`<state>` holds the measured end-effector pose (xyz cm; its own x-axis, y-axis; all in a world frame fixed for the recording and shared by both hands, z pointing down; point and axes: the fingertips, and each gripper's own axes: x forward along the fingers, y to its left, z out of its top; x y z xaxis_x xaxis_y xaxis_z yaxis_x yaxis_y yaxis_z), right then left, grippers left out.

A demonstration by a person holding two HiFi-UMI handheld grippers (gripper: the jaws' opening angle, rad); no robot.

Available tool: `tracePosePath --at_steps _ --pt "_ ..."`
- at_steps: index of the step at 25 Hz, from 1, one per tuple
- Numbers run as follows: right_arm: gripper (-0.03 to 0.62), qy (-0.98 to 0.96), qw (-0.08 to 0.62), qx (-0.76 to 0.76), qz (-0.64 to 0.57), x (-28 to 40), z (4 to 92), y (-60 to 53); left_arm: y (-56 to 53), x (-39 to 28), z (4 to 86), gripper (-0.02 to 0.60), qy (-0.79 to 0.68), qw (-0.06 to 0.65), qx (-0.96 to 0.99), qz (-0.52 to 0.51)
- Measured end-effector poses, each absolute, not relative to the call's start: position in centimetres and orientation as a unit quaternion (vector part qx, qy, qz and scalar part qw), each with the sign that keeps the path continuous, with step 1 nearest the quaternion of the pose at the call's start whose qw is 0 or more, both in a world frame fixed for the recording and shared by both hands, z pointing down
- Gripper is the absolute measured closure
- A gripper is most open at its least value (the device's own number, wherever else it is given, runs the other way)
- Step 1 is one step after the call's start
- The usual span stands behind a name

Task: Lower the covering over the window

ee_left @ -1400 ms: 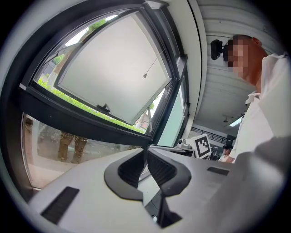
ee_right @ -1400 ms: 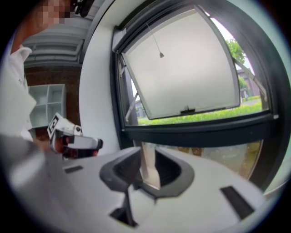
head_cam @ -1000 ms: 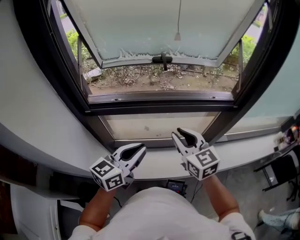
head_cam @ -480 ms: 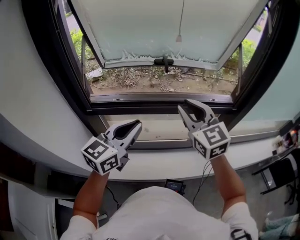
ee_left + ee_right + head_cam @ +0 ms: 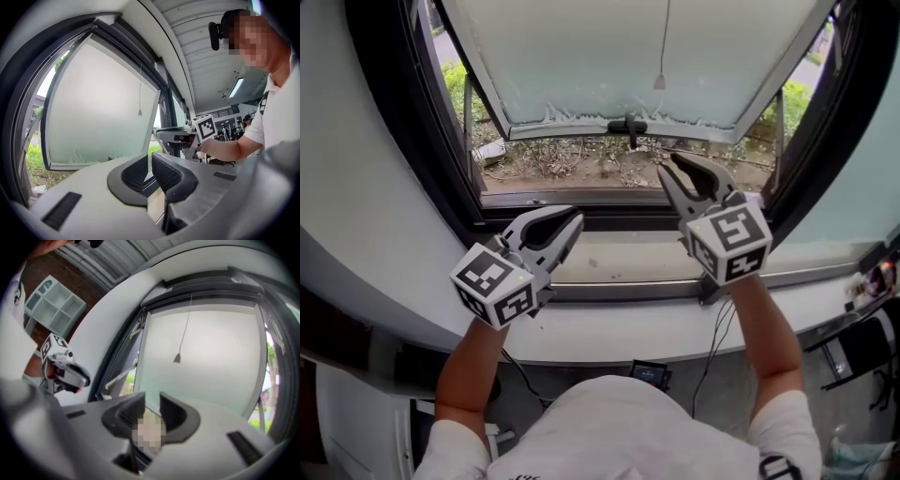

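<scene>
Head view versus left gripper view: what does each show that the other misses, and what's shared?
Only the head view shows the white window sill and the black-and-white marker cube on the left hand-held gripper. Only the left gripper view shows the white panelled ceiling, its strip light and the black camera on the person's head. Both show the frosted glass pane swung outward, a thin hanging cord and the right hand-held gripper.

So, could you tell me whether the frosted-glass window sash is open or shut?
Open: the frosted-glass window sash tilts outward at the bottom, with bare soil and weeds visible through the gap.
</scene>
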<state>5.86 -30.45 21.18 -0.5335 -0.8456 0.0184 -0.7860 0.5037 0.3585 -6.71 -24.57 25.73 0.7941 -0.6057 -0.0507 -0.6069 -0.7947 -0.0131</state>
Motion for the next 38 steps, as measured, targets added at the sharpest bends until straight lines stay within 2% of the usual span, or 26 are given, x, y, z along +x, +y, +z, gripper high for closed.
tracePosePath --at_steps 18,33,38 --pt "0.490 -0.824 0.074 0.518 -0.219 4.9 11.3 -36.1 -27.1 -5.4 18.9 0.546 0.329 0.109 -0.938 0.004" --pt "0.491 -0.792 0.088 0.559 -0.227 4.3 7.9 -39.4 -27.0 -4.9 17.4 0.546 0.326 0.142 -0.934 -0.010" --pt "0.523 -0.792 0.085 0.564 -0.220 4.1 7.6 -39.7 -26.8 -5.1 17.4 0.546 0.328 0.149 -0.933 -0.013"
